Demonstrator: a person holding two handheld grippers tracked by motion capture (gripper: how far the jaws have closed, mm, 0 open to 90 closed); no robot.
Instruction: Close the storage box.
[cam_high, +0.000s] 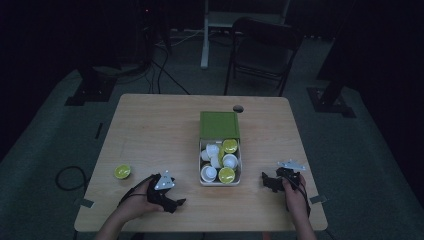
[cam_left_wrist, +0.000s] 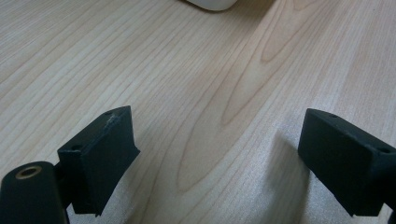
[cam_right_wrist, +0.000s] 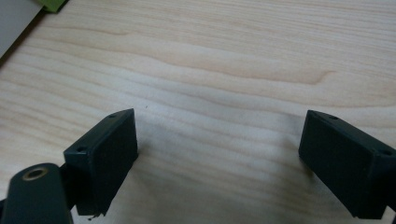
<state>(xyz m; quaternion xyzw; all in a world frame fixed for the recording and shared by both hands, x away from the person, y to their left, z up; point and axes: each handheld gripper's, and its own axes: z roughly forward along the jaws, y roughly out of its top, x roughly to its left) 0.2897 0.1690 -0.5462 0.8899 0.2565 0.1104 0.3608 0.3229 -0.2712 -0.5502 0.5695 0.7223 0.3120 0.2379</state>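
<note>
In the high view a light wooden table (cam_high: 165, 130) fills the middle of the frame, and at its centre sits a white rectangular plastic bin (cam_high: 220, 183) with a flat green lid-like panel (cam_high: 219, 125) lying just above it in the picture, touching its far end. The bin holds a heap of small white cups (cam_high: 212, 150) mixed with small lime-green cups (cam_high: 230, 145). One more lime-green cup, the lone green cup (cam_high: 122, 171), stands by itself on the bare wood at the lower left of the table, well apart from the bin and near the left hand (cam_high: 137, 202). The left gripper (cam_high: 176, 203), black with a grey three-cornered plate on top, rests low at the lower left of centre, between the lone cup and the bin; in the left gripper view its jaws stand spread with nothing but wood grain between them, and a white corner of the bin (cam_left_wrist: 212, 4) peeks in at the top edge. The right gripper (cam_high: 266, 181) sits at the lower right, just right of the bin, held by the right hand (cam_high: 295, 195); in the right gripper view its jaws are likewise spread wide over empty tabletop.
</note>
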